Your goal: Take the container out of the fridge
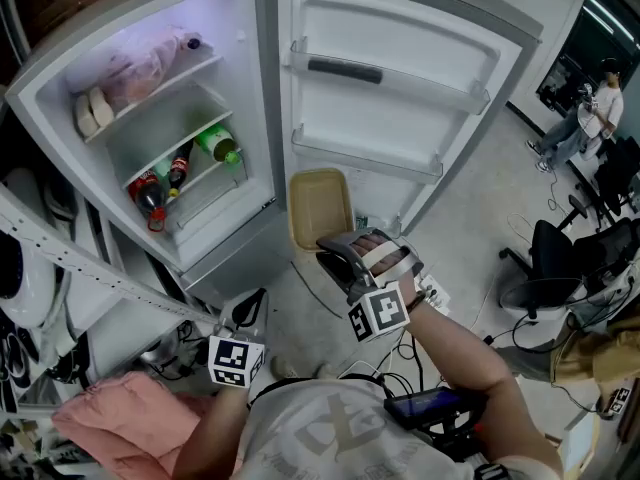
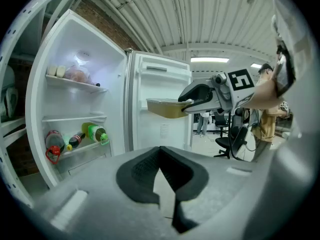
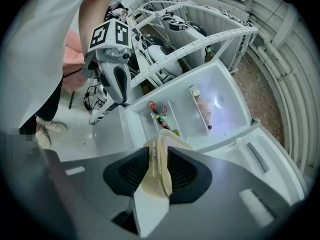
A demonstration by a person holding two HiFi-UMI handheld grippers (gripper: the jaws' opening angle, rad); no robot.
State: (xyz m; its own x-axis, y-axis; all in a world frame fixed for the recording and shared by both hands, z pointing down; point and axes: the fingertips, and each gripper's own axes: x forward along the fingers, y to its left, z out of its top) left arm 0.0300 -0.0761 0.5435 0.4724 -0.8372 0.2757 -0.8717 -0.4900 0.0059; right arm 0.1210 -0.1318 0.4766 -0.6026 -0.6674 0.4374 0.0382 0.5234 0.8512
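The tan, shallow container (image 1: 318, 206) hangs in front of the open fridge (image 1: 226, 224), outside it and before the door (image 1: 400, 78). My right gripper (image 1: 332, 250) is shut on the container's rim; in the right gripper view the rim (image 3: 161, 151) is pinched edge-on between the dark pads. The left gripper view has the container (image 2: 167, 109) level in the right gripper (image 2: 192, 100). My left gripper (image 1: 248, 313) is low at the left, in front of the fridge's base, its jaws (image 2: 161, 159) shut with nothing in them.
Bottles (image 1: 160, 183) and a green bottle (image 1: 218, 146) lie on the fridge's lower shelf, bagged food (image 1: 140, 68) on the top one. A white rack (image 1: 60, 258) stands at left, a pink cloth (image 1: 115, 423) below it. Office chairs (image 1: 570, 258) and a person (image 1: 592, 118) are at right.
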